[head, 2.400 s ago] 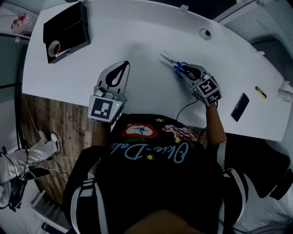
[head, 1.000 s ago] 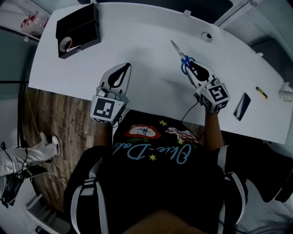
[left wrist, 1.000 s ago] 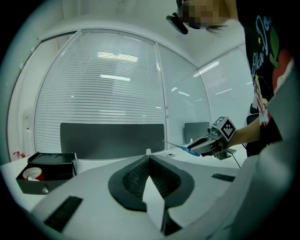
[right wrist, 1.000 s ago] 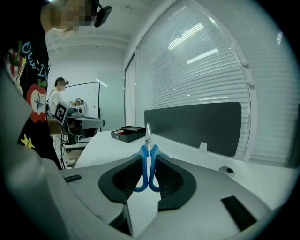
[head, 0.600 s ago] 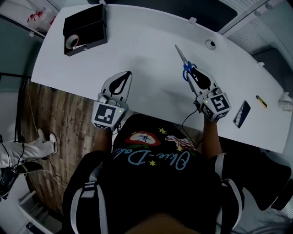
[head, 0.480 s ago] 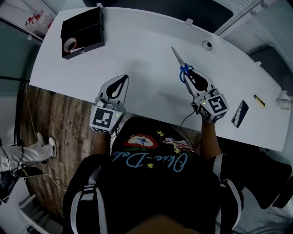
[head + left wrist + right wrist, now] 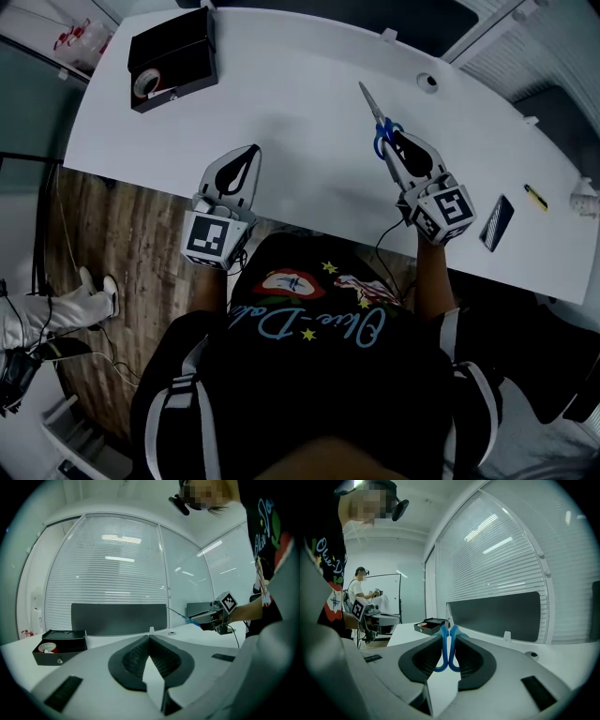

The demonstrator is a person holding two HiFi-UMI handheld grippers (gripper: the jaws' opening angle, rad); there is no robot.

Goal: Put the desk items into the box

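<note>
Scissors (image 7: 379,129) are sitting in the right hand-held gripper (image 7: 394,148). Its jaws are clamping the blue handle loops, and the blades are sticking out ahead, pointing to the far side. They look lifted just off the tabletop (image 7: 300,84). The left hand-held gripper (image 7: 250,156) is hanging near the front edge with its jaws pressed together and nothing between them. A dark flat item (image 7: 497,222) and a small yellow one (image 7: 534,195) are lying off to the right, not yet packed. Farther out, the open black box (image 7: 183,47) is standing at the far left corner, well apart from the scissors, with a tape roll (image 7: 143,84) inside at its near end.

To do this well, I'd keep the clamp on the loops firm and carry the scissors left and away, clear of the surface. The blades should be lined up with the box's long side and lowered into the free part beside the tape. The jaws should open only once the tips are inside the walls. The idle left one could be steadying the box.
</note>
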